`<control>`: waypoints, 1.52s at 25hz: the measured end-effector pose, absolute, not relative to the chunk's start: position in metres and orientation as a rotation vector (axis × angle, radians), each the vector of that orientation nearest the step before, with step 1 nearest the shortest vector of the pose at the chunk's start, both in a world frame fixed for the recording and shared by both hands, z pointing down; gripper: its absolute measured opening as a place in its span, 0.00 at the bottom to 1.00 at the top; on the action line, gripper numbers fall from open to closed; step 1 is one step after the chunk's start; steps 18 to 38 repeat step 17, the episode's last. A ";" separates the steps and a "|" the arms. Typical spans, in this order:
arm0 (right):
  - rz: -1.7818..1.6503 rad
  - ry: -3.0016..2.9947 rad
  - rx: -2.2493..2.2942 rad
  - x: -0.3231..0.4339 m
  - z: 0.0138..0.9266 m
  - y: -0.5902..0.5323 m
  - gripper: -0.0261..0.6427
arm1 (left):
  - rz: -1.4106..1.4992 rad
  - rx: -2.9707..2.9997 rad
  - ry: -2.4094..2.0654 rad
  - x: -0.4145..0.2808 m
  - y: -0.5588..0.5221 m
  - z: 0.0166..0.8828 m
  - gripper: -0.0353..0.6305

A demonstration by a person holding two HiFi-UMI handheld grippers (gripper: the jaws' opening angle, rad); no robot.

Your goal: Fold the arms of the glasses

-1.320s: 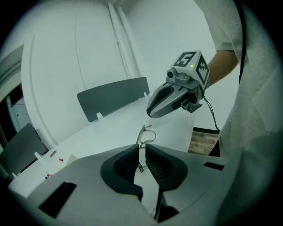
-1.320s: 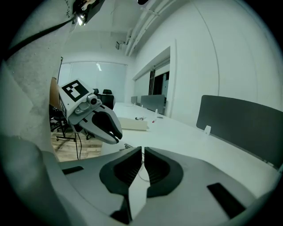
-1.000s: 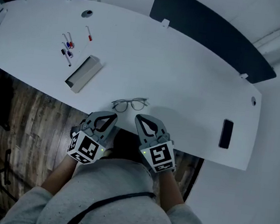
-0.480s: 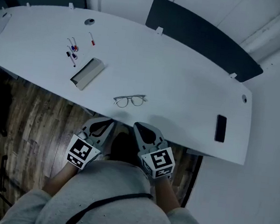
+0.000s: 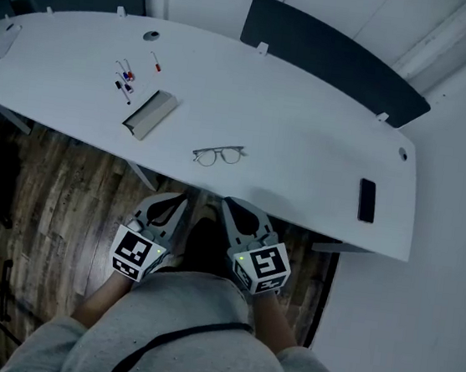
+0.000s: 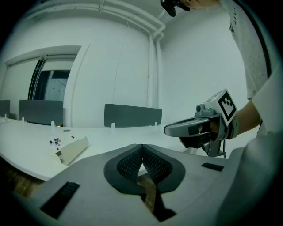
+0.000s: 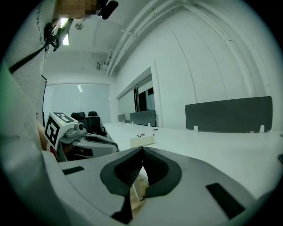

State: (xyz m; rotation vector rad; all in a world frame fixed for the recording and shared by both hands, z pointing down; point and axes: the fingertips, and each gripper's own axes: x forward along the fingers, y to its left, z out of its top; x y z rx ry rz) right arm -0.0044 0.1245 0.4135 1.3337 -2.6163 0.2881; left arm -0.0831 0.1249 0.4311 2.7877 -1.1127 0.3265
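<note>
Thin wire-framed glasses (image 5: 218, 155) lie lengthwise beside the near edge of the white table (image 5: 306, 139); left claw (image 5: 172, 203) and right claw (image 5: 234, 209) clenched, empty, over wooden floor (image 5: 55, 193).

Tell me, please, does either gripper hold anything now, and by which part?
Nothing is held. The left gripper and the right gripper are both shut and empty, short of the table; the glasses lie on it, apart from both.
</note>
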 end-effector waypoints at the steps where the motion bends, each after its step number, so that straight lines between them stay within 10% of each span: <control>1: 0.288 -2.620 1.338 -0.006 0.413 0.128 0.07 | 0.318 2.784 -1.116 -0.085 0.128 0.431 0.08; 38: 0.304 -2.688 1.320 -0.022 0.403 0.158 0.07 | 0.254 2.767 -1.159 -0.105 0.142 0.422 0.08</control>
